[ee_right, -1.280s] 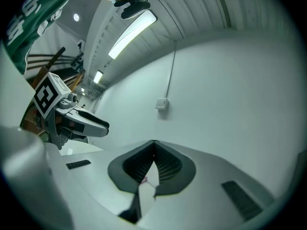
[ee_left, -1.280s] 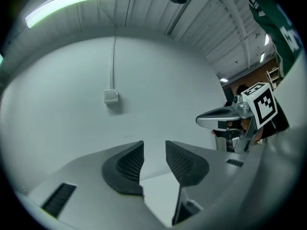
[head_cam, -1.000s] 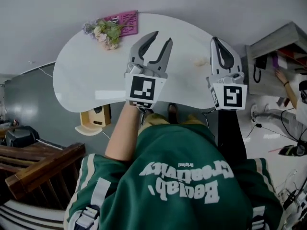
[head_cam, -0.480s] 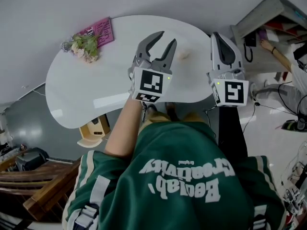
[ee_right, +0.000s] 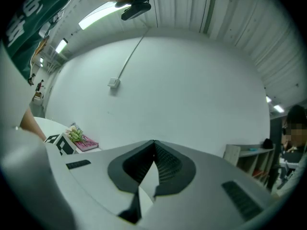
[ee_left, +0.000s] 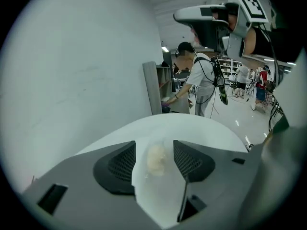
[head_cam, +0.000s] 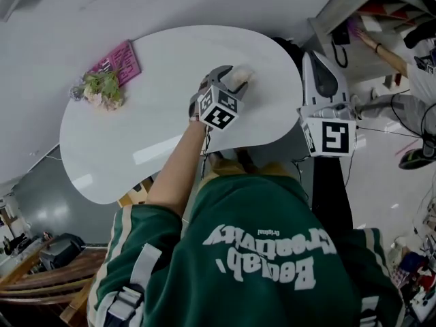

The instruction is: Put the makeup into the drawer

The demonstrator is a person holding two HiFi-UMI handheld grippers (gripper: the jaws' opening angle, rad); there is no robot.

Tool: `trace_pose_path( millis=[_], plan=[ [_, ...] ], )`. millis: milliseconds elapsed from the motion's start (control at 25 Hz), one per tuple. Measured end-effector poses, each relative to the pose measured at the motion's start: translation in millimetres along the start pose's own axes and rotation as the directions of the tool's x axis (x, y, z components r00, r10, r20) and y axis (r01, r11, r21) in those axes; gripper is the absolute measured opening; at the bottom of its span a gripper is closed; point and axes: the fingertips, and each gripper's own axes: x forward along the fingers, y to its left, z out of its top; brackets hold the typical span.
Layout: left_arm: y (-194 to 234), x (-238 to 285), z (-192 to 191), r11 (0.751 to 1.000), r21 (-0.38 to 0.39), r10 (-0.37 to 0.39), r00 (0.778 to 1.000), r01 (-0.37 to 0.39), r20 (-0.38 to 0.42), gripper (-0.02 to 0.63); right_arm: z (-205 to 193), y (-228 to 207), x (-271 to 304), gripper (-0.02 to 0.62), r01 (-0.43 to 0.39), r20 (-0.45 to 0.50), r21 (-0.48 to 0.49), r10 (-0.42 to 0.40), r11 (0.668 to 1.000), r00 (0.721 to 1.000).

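In the head view the task looks barely begun: the makeup (head_cam: 243, 73), a small pale lump, lies on the white bench (head_cam: 157, 87) right of centre, well apart from the pink book (head_cam: 119, 58) and the flowers (head_cam: 101, 88) at the upper left. The left tongs (head_cam: 230, 82) reach down over the makeup, while the right tongs (head_cam: 312, 58) hang off the bench's right edge with nothing in them. At this size I cannot tell which way the makeup points, and no drawer can be picked out. In the left gripper view the left tongs (ee_left: 154, 143) stand spread, having just been opening, with the makeup (ee_left: 156, 159) lying between them on the bench (ee_left: 201, 128). Bare bench shows on either side of it, so neither pad presses on it. It reads as a blurred oval, its long axis running up the frame, roughly in line with the tongs and pointing away from the camera, though the outline is too soft to be sure. In the right gripper view the right tongs (ee_right: 154, 143) are pressed together at the tips, empty, aimed at the white wall. By my judgement, gripping, lifting, carrying and finding the drawer all remain.
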Motion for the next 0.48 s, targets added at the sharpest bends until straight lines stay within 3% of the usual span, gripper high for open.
trace_pose_path(
  millis=[280,360,480],
  plan=[
    [-5,42,-46,0.999,0.008,-0.04,0.987,0.042,-0.155,0.264,-17,-16,-20,0.009,0.069,-0.062,0.006,-0.069,0.998,0.996],
    [-3,47,-52,0.999,0.04,-0.02,0.982,0.028,-0.186,0.166,-19,-18,-23,0.009,0.075,-0.065,0.005,-0.074,0.997,0.995],
    [-1,44,-47,0.999,0.041,-0.002,0.986,0.009,-0.164,0.141,-18,-21,-27,0.009,0.079,-0.055,0.001,-0.078,0.997,0.995]
  ],
)
